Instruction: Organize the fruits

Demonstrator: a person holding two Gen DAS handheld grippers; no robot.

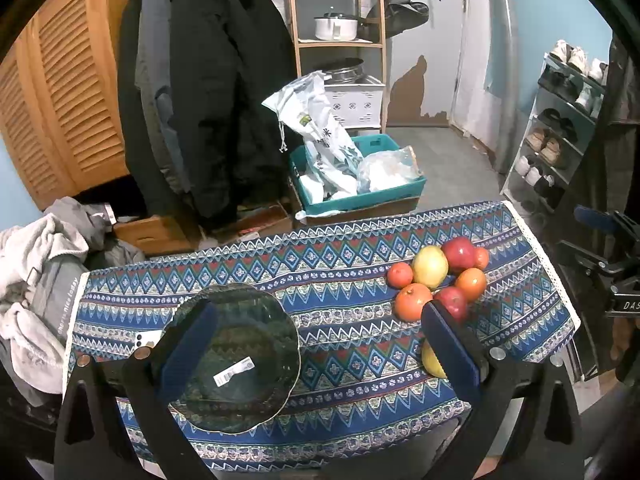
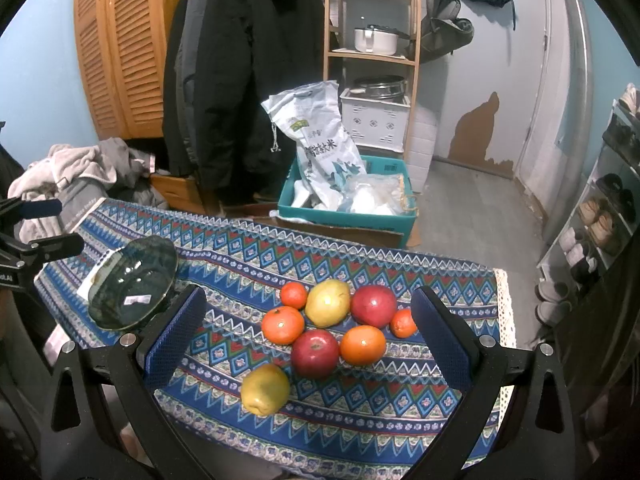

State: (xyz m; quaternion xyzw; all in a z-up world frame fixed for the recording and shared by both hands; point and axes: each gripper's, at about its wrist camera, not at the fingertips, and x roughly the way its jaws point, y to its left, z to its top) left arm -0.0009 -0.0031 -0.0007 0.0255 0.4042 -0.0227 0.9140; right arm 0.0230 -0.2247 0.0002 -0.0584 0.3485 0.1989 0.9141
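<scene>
A dark glass bowl [image 1: 234, 358] [image 2: 132, 282] with a white sticker inside rests on the patterned tablecloth [image 1: 332, 264] [image 2: 420, 272], at its left side. To the right lies a cluster of fruit: two red apples [image 2: 315, 353] [image 2: 373, 306], two yellow pears [image 2: 327, 302] [image 2: 265, 389] and several oranges [image 2: 362, 345] [image 2: 283, 325]. My left gripper [image 1: 320, 340] is open above the table, its left finger over the bowl, nothing held. My right gripper [image 2: 308, 340] is open, hovering over the fruit cluster [image 1: 440, 276] without holding any.
A white phone [image 1: 149, 339] lies beside the bowl at the table's left edge. Behind the table stand a teal crate [image 2: 348, 208] with bags, a coat rack, a wooden shelf [image 2: 372, 56] and a shoe rack [image 1: 556, 132]. A clothes pile [image 1: 36, 280] lies left.
</scene>
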